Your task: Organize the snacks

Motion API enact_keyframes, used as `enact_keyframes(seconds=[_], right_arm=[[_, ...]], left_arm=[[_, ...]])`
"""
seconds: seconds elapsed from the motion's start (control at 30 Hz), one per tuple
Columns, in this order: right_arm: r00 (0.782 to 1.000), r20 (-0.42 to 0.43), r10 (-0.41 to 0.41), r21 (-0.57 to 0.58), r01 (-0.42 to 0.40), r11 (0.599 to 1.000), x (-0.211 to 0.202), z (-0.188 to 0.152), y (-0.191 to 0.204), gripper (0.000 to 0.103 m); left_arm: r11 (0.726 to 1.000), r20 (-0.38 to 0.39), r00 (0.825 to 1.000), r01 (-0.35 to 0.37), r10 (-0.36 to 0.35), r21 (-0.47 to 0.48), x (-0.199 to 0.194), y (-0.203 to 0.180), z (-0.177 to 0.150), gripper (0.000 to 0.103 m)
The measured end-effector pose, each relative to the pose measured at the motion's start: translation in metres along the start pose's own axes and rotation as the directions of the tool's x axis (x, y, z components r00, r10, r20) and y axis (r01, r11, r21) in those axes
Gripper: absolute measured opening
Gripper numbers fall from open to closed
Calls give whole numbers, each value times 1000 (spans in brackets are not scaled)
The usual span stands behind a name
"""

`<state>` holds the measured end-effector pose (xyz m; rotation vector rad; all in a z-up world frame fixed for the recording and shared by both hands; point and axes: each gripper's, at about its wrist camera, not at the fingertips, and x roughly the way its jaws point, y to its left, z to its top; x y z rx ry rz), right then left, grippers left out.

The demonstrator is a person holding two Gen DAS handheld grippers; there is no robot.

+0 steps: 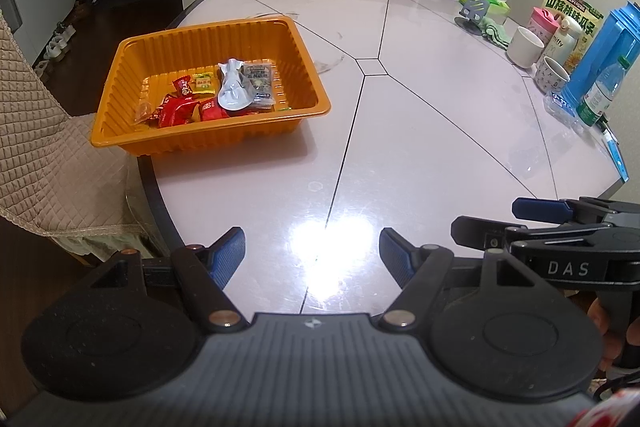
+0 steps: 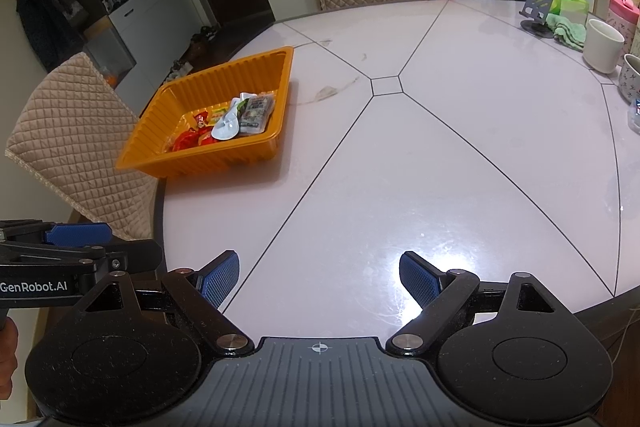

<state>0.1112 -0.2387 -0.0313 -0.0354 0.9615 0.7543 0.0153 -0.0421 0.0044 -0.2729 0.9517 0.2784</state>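
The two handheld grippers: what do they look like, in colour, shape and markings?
Both are alike. The left gripper and the right gripper each have a ribbed grey body, black linkage arms with round black discs and silver pivot pins, and textured blue finger pads. White lettering shows on their sides: "DAS" and "GenRobot.AI".

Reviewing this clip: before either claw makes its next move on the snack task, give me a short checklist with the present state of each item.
1. Left claw empty, jaws apart: ok.
2. Right claw empty, jaws apart: ok.
3. Orange tray upright on the table, near its left edge: ok.
4. Snacks inside the tray, including red packets and a pale pouch: ok.
5. Loose snacks left on the bare tabletop between the claws and the tray: none seen; ok.
6. Whether the cups and bottles by the white mug at the right edge count as snacks to sort: cannot tell.
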Motion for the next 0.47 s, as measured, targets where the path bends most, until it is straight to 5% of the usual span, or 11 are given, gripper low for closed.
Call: enact_keyframes(seconds=[0.47], right_arm=[[1000, -9, -2, -3, 2, 1000, 4, 2, 6, 87]], left_arm=[[1000, -6, 1000, 2, -2, -3, 1, 6, 1, 72]])
